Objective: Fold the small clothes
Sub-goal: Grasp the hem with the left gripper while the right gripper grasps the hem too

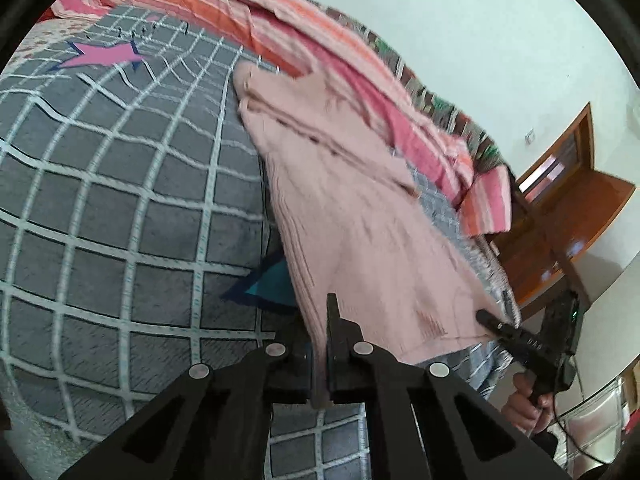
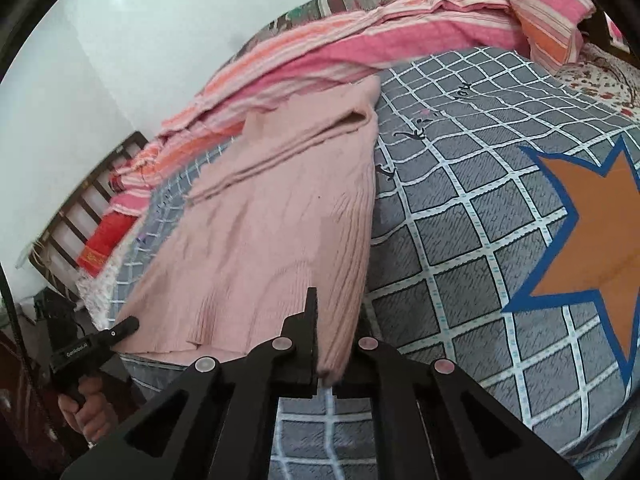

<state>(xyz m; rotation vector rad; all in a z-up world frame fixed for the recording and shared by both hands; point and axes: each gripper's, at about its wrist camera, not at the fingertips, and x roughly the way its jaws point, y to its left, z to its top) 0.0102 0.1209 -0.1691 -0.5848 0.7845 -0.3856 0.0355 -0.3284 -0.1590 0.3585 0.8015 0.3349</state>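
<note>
A pale pink knitted garment lies stretched over the grey checked bedspread, its sleeves folded in at the far end. My left gripper is shut on one near hem corner. My right gripper is shut on the other near hem corner of the garment. Both corners are lifted a little off the bed. The right gripper also shows in the left wrist view, and the left gripper in the right wrist view, each held by a hand.
A pink and orange striped blanket is bunched along the far side of the bed, next to the wall. A wooden door stands beyond the bed. A slatted bed frame end shows at the left. The bedspread carries star patches.
</note>
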